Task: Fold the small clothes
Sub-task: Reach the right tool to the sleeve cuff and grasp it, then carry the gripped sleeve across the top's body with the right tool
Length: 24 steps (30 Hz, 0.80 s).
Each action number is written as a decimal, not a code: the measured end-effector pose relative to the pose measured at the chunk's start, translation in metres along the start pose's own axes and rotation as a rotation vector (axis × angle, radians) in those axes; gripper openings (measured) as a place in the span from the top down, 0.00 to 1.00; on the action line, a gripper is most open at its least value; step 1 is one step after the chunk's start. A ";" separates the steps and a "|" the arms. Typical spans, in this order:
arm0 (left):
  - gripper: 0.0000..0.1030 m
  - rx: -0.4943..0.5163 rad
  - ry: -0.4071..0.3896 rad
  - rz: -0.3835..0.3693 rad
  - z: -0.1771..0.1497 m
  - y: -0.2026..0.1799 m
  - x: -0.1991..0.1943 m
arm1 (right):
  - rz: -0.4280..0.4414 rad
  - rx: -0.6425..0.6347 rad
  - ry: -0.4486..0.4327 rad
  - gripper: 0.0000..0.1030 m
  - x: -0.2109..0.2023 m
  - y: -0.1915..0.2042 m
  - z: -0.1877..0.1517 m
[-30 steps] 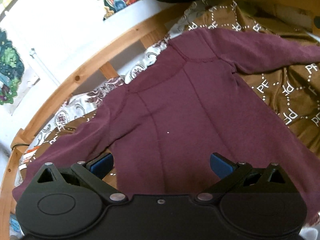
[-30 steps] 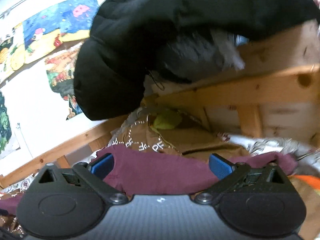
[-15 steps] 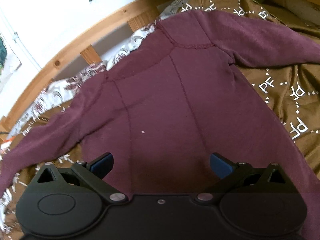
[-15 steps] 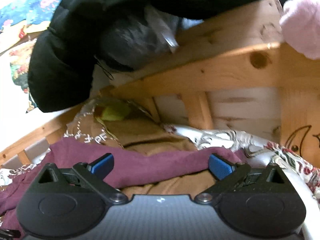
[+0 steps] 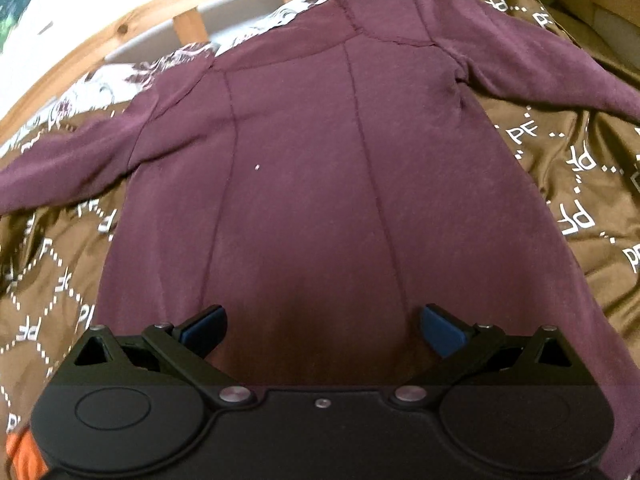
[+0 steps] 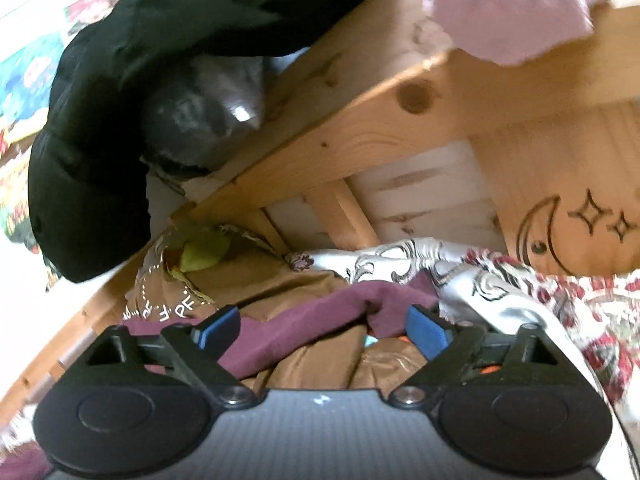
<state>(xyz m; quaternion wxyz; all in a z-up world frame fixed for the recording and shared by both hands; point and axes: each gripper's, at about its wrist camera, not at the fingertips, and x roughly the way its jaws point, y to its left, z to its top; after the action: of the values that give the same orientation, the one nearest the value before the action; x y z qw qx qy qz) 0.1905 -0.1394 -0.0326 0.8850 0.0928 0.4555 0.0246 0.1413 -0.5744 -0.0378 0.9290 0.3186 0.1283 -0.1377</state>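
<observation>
A maroon long-sleeved top [image 5: 320, 184] lies spread flat across the middle of the left wrist view on a brown patterned bedspread [image 5: 568, 184], sleeves reaching to both frame edges, with the left tongs [image 5: 322, 330] wide apart and empty over its lower part. In the right wrist view the right tongs [image 6: 322, 330] are also wide, holding nothing, with a maroon sleeve [image 6: 320, 316] draped between them in the lower centre, below a wooden bed frame [image 6: 360, 136] and a black jacket [image 6: 92, 128] at upper left.
</observation>
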 end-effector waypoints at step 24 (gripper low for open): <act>0.01 -0.178 0.008 -0.080 -0.037 0.064 -0.042 | -0.280 0.274 0.176 0.84 0.058 0.003 0.040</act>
<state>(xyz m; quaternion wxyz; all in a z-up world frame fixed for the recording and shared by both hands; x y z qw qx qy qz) 0.1385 -0.0767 -0.0086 0.8882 -0.0048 0.4585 0.0298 0.2024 -0.6073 -0.0249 0.8340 0.4319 0.2320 -0.2531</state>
